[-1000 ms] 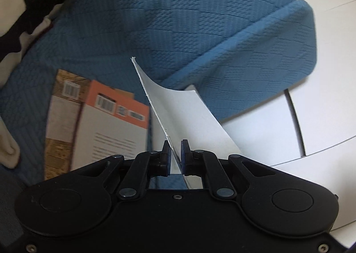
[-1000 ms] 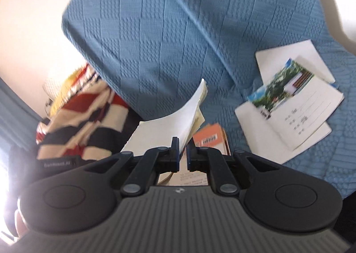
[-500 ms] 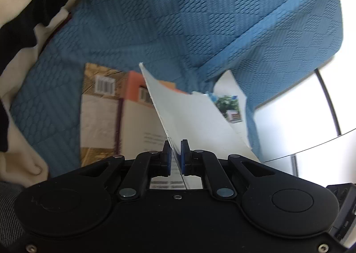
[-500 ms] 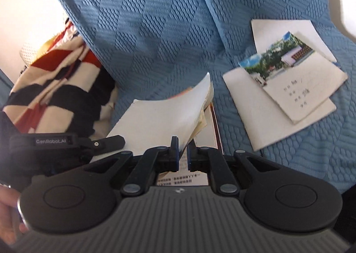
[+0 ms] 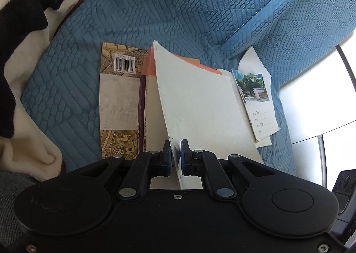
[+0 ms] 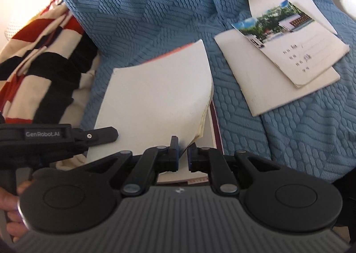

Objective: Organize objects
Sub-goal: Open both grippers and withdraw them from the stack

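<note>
left wrist view: the left gripper [image 5: 175, 155] pinches the near edge of a white notebook [image 5: 200, 106], which slopes over an orange-backed book [image 5: 150, 97] and a tan book [image 5: 119, 101] with a barcode, all on the blue quilted cover [image 5: 166, 8]; only this view shows the tan book and the white surface [image 5: 311, 101] to the right. right wrist view: the right gripper [image 6: 183, 155] has its jaws opening, the notebook's corner between them; only here do the striped blanket [image 6: 44, 63], the left gripper's body and the person's hand [image 6: 10, 197] show. a photo booklet [image 6: 293, 46] lies on white sheets [image 6: 255, 79], apart to the right. both grippers point steeply downward.
</note>
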Demonstrator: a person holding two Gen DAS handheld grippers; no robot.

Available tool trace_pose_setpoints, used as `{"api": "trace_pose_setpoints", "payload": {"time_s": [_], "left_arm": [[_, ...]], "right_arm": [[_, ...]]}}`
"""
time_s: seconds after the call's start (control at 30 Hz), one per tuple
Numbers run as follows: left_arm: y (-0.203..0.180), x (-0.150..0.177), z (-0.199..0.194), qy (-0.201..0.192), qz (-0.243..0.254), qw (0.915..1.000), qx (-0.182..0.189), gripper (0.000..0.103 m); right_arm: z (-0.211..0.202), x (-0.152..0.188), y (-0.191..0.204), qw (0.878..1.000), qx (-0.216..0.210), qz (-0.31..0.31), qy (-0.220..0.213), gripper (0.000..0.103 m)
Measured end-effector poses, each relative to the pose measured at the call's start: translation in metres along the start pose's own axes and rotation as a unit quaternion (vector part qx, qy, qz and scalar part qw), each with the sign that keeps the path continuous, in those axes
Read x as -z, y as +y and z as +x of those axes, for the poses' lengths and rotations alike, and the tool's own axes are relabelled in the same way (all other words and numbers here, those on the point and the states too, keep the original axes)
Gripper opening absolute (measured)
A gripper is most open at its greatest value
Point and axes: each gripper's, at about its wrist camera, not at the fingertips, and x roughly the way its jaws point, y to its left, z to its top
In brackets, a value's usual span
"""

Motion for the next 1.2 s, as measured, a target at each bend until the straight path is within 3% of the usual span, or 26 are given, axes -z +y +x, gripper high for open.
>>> {"api": "trace_pose_setpoints", "payload": {"time_s": [0.13, 0.27, 0.33, 0.4, 0.43, 0.67, 1.2], "left_arm": [[0.0, 0.0, 0.004, 0.008, 0.0, 0.9999, -0.008, 0.009], [0.0, -0.001, 0.003, 0.014, 0.003, 0.9996, -0.023, 0.021], [0.0, -0.002, 0.001, 0.016, 0.005, 0.9995, -0.025, 0.037], [-0.003, -0.002, -0.003, 0.01, 0.013, 0.9991, -0.04, 0.04], [-0.005, -0.001, -0.005, 0.008, 0.017, 0.9987, -0.048, 0.044], [-0.027, -0.001, -0.036, -0.017, 0.032, 0.9974, -0.062, 0.051], [-0.115, 0.012, -0.127, -0.116, 0.084, 0.9895, -0.022, 0.062]], "right_arm": [[0.002, 0.002, 0.002, 1.0, 0.01, -0.001, 0.005, 0.014], [0.001, 0.003, -0.001, 1.0, 0.007, 0.013, 0.012, 0.022], [0.0, 0.003, -0.002, 1.0, 0.003, 0.017, 0.016, 0.036], [-0.004, 0.002, -0.003, 1.0, -0.003, 0.02, 0.016, 0.051], [-0.008, 0.002, -0.003, 1.0, -0.007, 0.022, 0.013, 0.052], [-0.041, -0.007, 0.0, 1.0, -0.019, 0.005, -0.018, 0.052], [-0.159, -0.043, 0.004, 0.989, -0.054, -0.039, -0.128, 0.052]]}}
